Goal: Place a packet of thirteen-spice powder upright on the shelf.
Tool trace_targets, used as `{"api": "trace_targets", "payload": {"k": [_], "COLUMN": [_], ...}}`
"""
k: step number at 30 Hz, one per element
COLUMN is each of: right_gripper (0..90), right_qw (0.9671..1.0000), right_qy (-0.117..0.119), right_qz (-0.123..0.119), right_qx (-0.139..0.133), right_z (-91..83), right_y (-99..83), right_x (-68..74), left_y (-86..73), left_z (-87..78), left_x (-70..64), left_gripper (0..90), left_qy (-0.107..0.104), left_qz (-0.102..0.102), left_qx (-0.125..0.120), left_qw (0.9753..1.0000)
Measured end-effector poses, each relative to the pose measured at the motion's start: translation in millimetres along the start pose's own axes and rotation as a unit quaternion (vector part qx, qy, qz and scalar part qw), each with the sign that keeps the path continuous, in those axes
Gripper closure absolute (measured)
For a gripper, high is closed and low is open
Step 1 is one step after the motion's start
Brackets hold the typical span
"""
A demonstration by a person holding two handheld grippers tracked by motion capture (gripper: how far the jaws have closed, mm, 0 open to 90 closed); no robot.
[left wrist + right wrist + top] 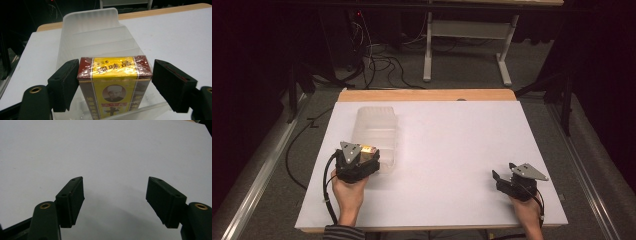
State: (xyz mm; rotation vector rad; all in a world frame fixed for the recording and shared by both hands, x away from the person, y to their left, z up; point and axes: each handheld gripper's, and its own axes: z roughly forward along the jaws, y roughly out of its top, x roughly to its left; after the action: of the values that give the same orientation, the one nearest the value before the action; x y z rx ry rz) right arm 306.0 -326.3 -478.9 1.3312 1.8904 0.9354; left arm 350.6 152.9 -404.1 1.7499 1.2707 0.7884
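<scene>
A yellow and dark red box [115,75] with printed characters and a small portrait stands upright in the near end of a translucent plastic bin [90,22]. My left gripper [115,68] has one black pad [66,82] against each side of the box and is shut on it. From above, the box [368,148] peeks out under the left gripper [371,153] at the near end of the bin [374,122]. My right gripper [503,170] rests low at the table's front right, far from the bin. In its own view the right gripper [115,192] is open, with bare white tabletop between the pads.
The white tabletop [452,145] has a wooden strip [427,95] along its far edge. Beyond it stand a white table frame [467,30] and loose cables [382,62] on the grey floor. Dark curtains close off both sides.
</scene>
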Motion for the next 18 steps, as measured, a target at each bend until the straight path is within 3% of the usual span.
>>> {"api": "trace_targets", "payload": {"k": [9,18], "right_gripper": [31.1,31.1], "right_qw": [1.0,1.0], "right_qy": [0.001,0.001], "right_qz": [0.002,0.001], "right_qx": [-0.001,-0.002], "right_z": [-0.5,-0.5], "right_y": [-0.2,-0.2], "right_x": [-0.4,-0.6], "left_y": [9.3,16.7], "left_z": [-9.1,-15.8], "left_x": [-3.0,-11.0], "left_gripper": [21.1,20.6], "left_qy": [-0.004,-0.023], "left_qz": [0.004,0.013], "left_qx": [-0.018,-0.028], "left_qw": [0.9998,0.9993]}}
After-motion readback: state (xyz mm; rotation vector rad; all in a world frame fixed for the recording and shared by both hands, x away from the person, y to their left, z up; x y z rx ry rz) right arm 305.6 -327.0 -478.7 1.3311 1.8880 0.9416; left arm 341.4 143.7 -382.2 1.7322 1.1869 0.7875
